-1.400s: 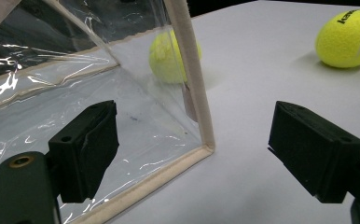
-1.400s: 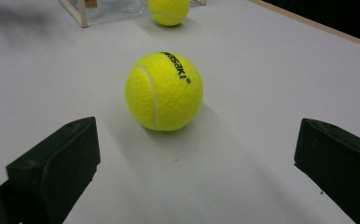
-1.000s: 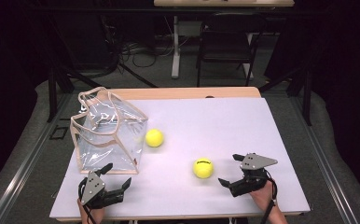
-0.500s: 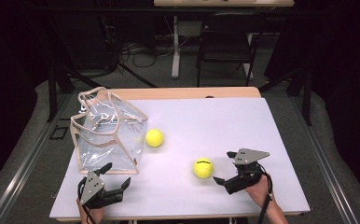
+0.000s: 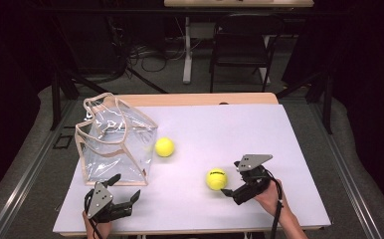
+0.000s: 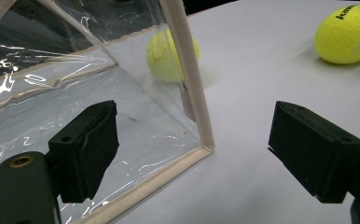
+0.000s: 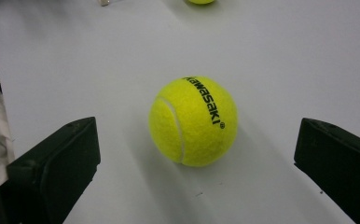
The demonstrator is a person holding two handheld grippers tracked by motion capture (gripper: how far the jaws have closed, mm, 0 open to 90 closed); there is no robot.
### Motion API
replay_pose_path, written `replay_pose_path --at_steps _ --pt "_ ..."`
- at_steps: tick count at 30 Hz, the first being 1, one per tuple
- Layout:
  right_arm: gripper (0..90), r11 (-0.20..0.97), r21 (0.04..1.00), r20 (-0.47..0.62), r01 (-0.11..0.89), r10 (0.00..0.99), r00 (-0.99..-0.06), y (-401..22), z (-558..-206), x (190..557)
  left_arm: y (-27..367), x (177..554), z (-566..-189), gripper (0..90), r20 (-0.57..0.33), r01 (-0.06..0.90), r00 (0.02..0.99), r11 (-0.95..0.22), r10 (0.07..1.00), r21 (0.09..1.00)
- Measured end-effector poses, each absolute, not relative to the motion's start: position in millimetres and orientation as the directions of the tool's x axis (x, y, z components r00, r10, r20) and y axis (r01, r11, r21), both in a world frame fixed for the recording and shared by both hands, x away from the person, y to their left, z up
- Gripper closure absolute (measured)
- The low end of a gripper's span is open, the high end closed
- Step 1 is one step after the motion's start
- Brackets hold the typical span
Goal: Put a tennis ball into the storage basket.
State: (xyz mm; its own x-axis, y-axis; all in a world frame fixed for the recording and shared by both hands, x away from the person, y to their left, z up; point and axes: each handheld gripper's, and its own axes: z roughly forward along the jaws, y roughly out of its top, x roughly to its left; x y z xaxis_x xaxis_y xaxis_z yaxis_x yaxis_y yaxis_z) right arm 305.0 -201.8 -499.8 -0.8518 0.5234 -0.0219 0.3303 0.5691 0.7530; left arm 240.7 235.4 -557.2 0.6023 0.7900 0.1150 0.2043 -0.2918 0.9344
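1. Two tools sit at the near edge of the tabletop [image 5: 279, 134], each held in a person's hand. The left tool [image 5: 122, 190] is at the near left corner, the right tool [image 5: 228, 191] at the near right.
2. The left tool is released, its jaws spread wide and holding nothing. In the left gripper view [image 6: 192, 154] they straddle the near bottom corner of the clear bag [image 6: 75, 93], one jaw in front of the bag's see-through wall, the other over bare tabletop; they do not touch it.
3. The right tool is released too, its jaws standing wide apart. In the right gripper view [image 7: 192, 186] the nearer tennis ball [image 7: 193, 120] lies on the tabletop between the jaws and a little beyond them, touching neither. Black lettering runs across its top.
4. In the high view that nearer tennis ball [image 5: 217, 179] rests just ahead of the right tool, well apart from the clear bag [image 5: 115, 144].
5. The clear bag stands on the left side of the tabletop, with tan edging and handles and its mouth open at the top. Nothing can be seen inside it.
6. A second tennis ball [image 5: 164, 147] lies farther back, just beside the bag's right wall, outside it. In the left gripper view this second tennis ball [image 6: 169, 58] shows partly through the clear wall.
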Motion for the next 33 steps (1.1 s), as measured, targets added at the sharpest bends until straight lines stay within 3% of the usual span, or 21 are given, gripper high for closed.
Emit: replay_pose_path --at_steps 33 --pt "0.0 0.685 0.633 -0.001 0.361 0.467 -0.884 -159.9 -496.6 332.9 230.0 240.3 -557.2 15.8 0.136 0.199 0.622 -0.324 0.771 0.925"
